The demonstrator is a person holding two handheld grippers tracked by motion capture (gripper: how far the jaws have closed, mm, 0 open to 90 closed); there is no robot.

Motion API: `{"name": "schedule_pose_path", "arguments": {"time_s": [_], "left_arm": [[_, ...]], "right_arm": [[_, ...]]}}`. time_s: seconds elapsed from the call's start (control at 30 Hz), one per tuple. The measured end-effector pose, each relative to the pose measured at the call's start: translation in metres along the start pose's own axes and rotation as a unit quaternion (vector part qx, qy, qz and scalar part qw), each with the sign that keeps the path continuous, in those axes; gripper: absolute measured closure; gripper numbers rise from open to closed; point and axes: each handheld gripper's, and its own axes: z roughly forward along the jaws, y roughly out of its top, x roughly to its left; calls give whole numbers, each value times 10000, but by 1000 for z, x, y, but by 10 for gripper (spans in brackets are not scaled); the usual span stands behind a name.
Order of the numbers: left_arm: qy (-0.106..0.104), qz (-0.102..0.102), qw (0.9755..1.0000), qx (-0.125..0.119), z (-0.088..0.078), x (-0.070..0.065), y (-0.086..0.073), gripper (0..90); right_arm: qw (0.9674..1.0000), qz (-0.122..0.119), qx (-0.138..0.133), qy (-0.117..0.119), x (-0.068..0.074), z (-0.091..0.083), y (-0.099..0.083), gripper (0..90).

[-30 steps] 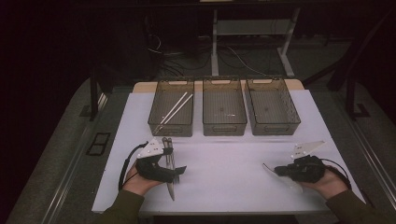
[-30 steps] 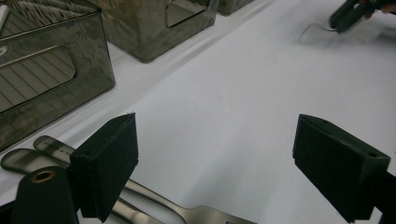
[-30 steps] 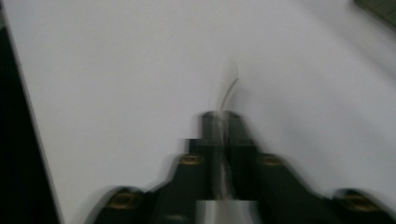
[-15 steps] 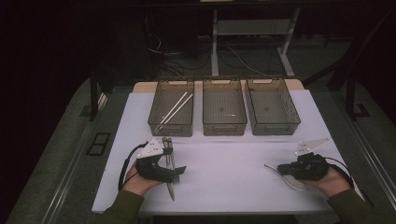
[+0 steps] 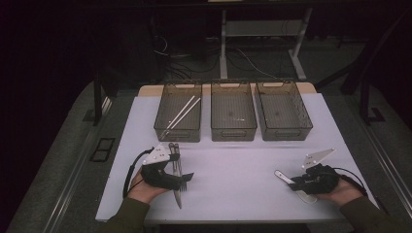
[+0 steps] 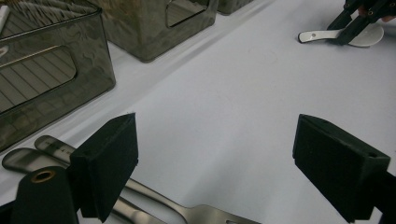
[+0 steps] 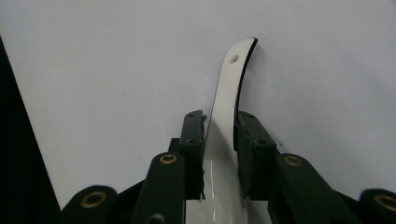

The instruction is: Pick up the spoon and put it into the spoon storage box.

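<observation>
A white spoon (image 5: 283, 176) lies on the white table (image 5: 233, 165) at the front right, handle pointing left. My right gripper (image 5: 294, 184) straddles its handle. In the right gripper view the spoon (image 7: 231, 79) runs between the pads of that gripper (image 7: 220, 135); the jaws have just been opening and stand close beside it, so I read it as let go. At the front left my left gripper (image 5: 184, 179) is wide open over metal cutlery (image 5: 175, 162). A fork (image 6: 205, 217) lies under that open gripper (image 6: 215, 172), untouched. Far across the table are the spoon (image 6: 322, 35) and the right gripper (image 6: 348, 30).
Three smoky plastic bins stand in a row at the back: the left bin (image 5: 160, 127) holds white chopsticks (image 5: 182, 115), then the middle bin (image 5: 233, 134) and the right bin (image 5: 285, 136). Bare table lies between the two hands. The table's edges drop to dark floor.
The right hand shifted slightly and its top plate swung. The spoon, first sticking out to the left of the gripper, now lies lower on the table under it. The left hand kept still.
</observation>
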Motion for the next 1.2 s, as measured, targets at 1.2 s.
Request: {"name": "schedule_pose_path", "arguments": {"time_s": [1.2], "left_arm": [[-310,139,9993,-180,0,-7,-6,0]], "right_arm": [[9931,112,-1158,-138,-18,-26,66,840]]}}
